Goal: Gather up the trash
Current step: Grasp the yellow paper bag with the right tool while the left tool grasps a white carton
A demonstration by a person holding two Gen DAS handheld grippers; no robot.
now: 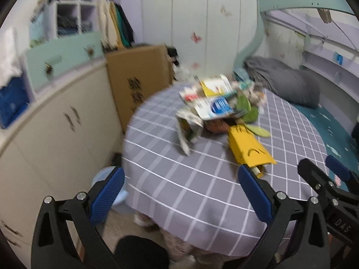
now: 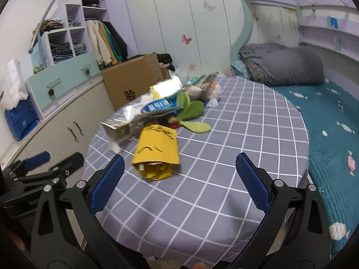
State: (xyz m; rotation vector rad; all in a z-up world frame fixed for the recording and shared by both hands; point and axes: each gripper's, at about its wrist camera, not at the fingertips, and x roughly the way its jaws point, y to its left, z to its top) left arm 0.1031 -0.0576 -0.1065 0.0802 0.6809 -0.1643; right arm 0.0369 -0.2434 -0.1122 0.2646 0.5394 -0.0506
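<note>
A round table covered with a grey cloth with white squares (image 2: 235, 121) is seen in both views. A pile of trash (image 1: 215, 103) is heaped on the far part of the table: white and blue paper boxes, crumpled paper and green leaves (image 2: 190, 109). A yellow paper bag with black marks (image 2: 157, 152) lies on its side at the near edge of the pile, with its open mouth turned toward the cameras. Something pale can be seen inside it, but what it is cannot be told.

The left gripper (image 1: 179, 192) is held wide open over the near edge of the table. Nothing is held between its blue ribbed pads (image 1: 107, 195). The yellow bag lies just past its right-hand pad.

The right gripper (image 2: 179, 179) is held wide open too, above the cloth, and nothing is held in it. The yellow bag sits just beyond its left-hand pad.

A brown cardboard box (image 2: 132, 85) stands on the floor behind the table, beside a long cream cupboard (image 2: 67, 125). A bed with a teal blanket (image 2: 332, 121) and a folded grey quilt (image 2: 282, 65) is found to the right of the table.
</note>
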